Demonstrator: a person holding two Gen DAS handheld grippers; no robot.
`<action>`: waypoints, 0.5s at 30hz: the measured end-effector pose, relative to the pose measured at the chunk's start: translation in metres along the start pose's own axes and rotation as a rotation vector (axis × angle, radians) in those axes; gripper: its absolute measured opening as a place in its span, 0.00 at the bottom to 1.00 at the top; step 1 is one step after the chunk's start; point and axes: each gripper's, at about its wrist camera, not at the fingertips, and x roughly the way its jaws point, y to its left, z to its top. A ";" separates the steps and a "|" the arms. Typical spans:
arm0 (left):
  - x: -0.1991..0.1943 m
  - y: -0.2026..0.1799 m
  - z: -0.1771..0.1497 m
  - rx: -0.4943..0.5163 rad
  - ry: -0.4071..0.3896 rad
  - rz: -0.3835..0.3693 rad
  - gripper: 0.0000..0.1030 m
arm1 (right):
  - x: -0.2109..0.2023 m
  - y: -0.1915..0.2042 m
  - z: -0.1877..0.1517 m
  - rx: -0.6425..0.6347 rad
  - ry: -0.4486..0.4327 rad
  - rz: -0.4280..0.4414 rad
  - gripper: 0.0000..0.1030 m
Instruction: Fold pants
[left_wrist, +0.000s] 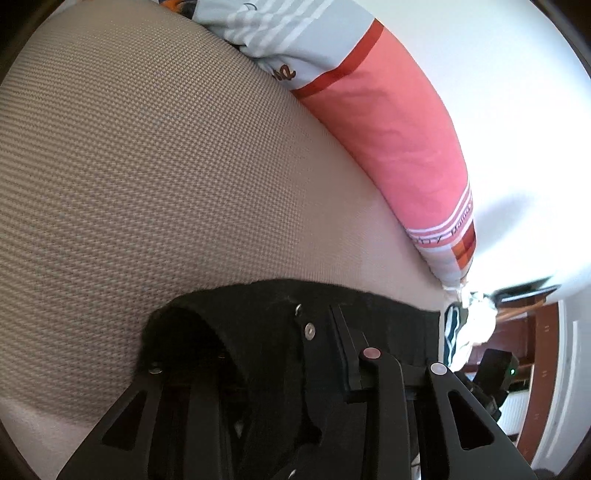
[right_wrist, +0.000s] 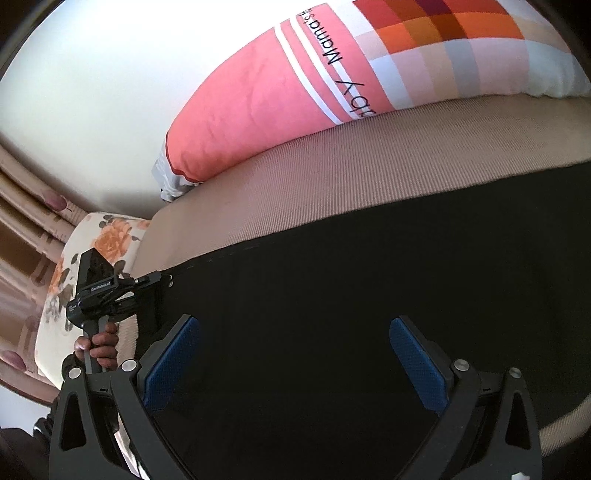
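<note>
One pair of black pants (right_wrist: 332, 295) lay on the tan bed (left_wrist: 147, 166). Your left gripper (left_wrist: 295, 369) was clamped on its waistband; your right gripper (right_wrist: 295, 354) hovered with fingers apart. Only the right view showed the pillow (right_wrist: 266, 96) reading "Mama's" and your left hand (right_wrist: 98, 345).

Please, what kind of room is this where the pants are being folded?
Probably a bedroom: the black pants lie on a beige woven mattress, a long pink pillow rests against the white wall, and a floral cushion lies beside it.
</note>
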 end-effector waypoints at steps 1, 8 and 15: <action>-0.001 -0.001 -0.001 -0.003 -0.017 0.008 0.23 | 0.002 0.000 0.004 -0.019 0.006 -0.009 1.00; -0.042 -0.046 -0.022 0.115 -0.122 0.025 0.07 | 0.018 0.010 0.039 -0.305 0.110 -0.033 1.00; -0.080 -0.094 -0.054 0.273 -0.190 0.007 0.07 | 0.050 0.020 0.090 -0.631 0.312 -0.007 0.87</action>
